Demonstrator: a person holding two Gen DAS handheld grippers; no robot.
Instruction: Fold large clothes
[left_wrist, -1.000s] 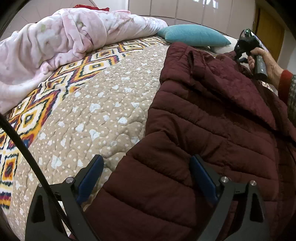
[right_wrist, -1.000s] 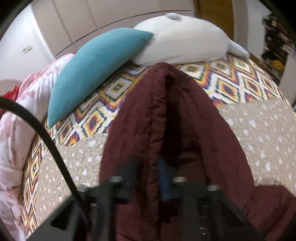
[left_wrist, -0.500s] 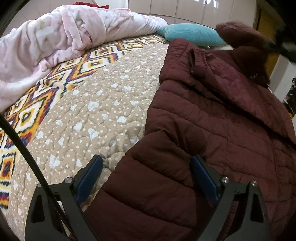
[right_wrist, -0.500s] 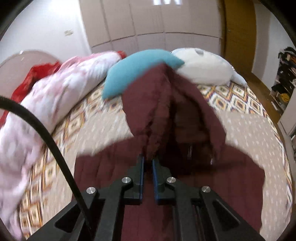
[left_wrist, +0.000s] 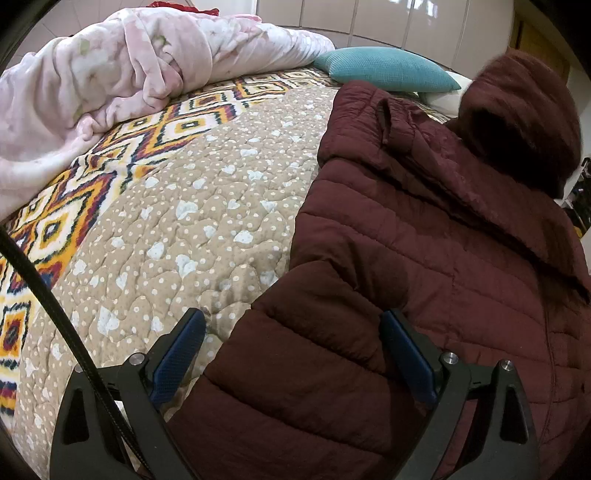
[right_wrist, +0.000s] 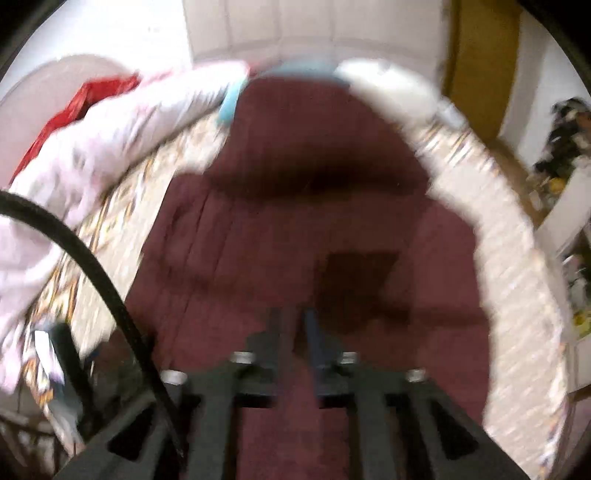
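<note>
My left claw (left_wrist: 291, 321) hangs with its jaws wide apart over the near edge of the dark maroon quilted puffer jacket (left_wrist: 406, 258). One blue pad is above the beige dotted quilted bedspread (left_wrist: 184, 221), the other is above the padded cloth, and neither is pressing. My right claw (right_wrist: 297, 321) is smeared by blur. Its jaws have just been opening, but I cannot tell whether they are fully clear or whether a pinch of cloth sits between them. The jacket lies flat on the bedspread, under and ahead of both claws. Its long axis runs straight away from my left claw: hem nearest me, collar and the maroon hood (left_wrist: 517, 122) at the far end, pointing toward the teal knitted pillow (left_wrist: 388, 68). The hood stands curled up and forward, ahead and to the right of my left claw. I judge this step to be laying the hood down onto the body. To do it well, I should let it drop centred along that long axis, with its opening facing the hem. Then I should press the puffed padding flat before taking any side fold, because trapped air will make the fill spring back. My left claw should pin the near edge so the slick shell does not slide toward the crumpled pink fleece blanket (left_wrist: 110, 74), far ahead on the left.
</note>
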